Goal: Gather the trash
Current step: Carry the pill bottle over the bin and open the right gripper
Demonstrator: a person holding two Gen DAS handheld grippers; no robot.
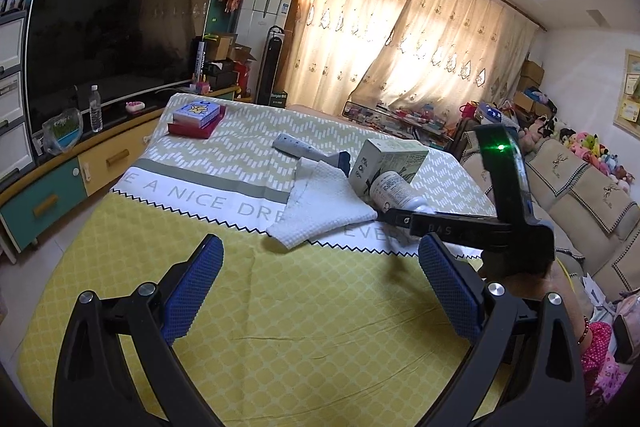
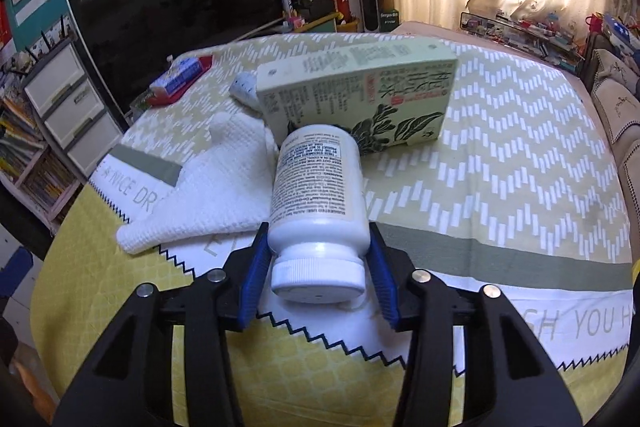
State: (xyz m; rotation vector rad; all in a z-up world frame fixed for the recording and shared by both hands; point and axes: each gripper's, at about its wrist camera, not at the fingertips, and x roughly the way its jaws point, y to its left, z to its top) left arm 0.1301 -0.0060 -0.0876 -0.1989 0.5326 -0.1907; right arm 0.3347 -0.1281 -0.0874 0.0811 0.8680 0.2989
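Right wrist view: my right fingers point(image 2: 319, 269) close around the white bottle point(image 2: 318, 195), lying on the counter against the green box point(image 2: 354, 95). I should squeeze squarely before lifting. My left fingers point(image 1: 320, 291) hang wide open, empty.

Left tongs point(image 1: 320, 281) spread wide and empty; right tongs point(image 2: 318, 259) clamped, angled downward.

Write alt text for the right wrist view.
The right gripper clamps its blue pads on a white pill bottle lying on its side, cap toward the camera, on a yellow-green cloth. A green carton stands behind the bottle; a white towel lies left of it.
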